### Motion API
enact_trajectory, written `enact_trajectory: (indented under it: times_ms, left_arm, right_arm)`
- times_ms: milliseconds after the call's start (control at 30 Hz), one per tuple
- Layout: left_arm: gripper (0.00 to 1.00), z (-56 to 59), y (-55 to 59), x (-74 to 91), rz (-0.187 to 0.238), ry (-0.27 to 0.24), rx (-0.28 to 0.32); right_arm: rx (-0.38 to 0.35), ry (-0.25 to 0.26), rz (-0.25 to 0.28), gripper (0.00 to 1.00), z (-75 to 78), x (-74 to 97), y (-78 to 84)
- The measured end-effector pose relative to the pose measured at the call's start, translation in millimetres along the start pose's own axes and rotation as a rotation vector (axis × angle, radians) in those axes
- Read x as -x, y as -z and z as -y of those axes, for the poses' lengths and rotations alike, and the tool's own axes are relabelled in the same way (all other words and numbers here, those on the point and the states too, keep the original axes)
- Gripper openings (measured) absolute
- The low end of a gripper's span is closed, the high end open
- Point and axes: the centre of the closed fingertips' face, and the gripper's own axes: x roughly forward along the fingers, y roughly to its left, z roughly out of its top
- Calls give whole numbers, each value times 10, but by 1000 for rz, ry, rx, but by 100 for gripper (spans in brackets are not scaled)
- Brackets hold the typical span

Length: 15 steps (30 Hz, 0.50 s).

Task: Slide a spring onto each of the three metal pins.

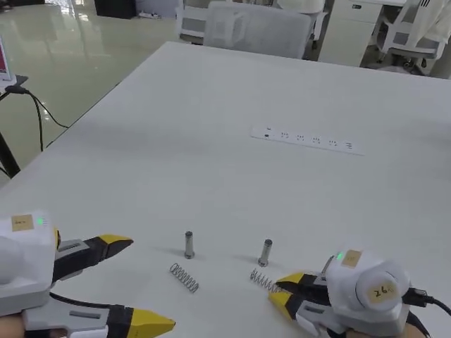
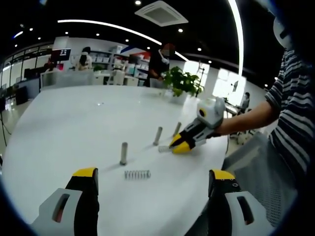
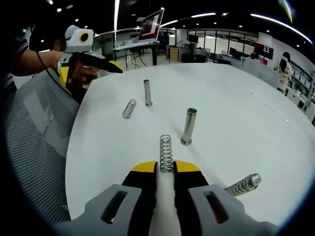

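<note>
The white table bears everything, with grey chairs at its far edge. The left gripper hovers low at the near left with its jaws spread wide and nothing between them. The right gripper rests at the near right, its jaws drawn almost together on the near end of the right spring, which lies flat on the table and runs toward the foot of the right pin. A power strip lies well apart toward the far side; it appears in the head view.

The left pin and right pin stand upright and bare. The third pin has a spring coiled round it under its head; the right gripper view shows this at its lower right, while in the head view that spot lies behind the gripper's body. The left gripper view shows all three pins in a row. The left spring lies loose just in front of the left pin, apart from both grippers.
</note>
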Motion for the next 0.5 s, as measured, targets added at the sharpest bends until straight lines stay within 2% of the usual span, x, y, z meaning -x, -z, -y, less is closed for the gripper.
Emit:
enact_trajectory:
  times_ms: [200, 500]
  left_arm:
    - [89, 7, 19, 13, -1, -1, 3]
    - [87, 96, 14, -24, -13, 31, -10]
  right_arm:
    - [-9, 4, 38, 8, 5, 9, -16]
    - [-33, -20, 25, 7, -10, 48, -43]
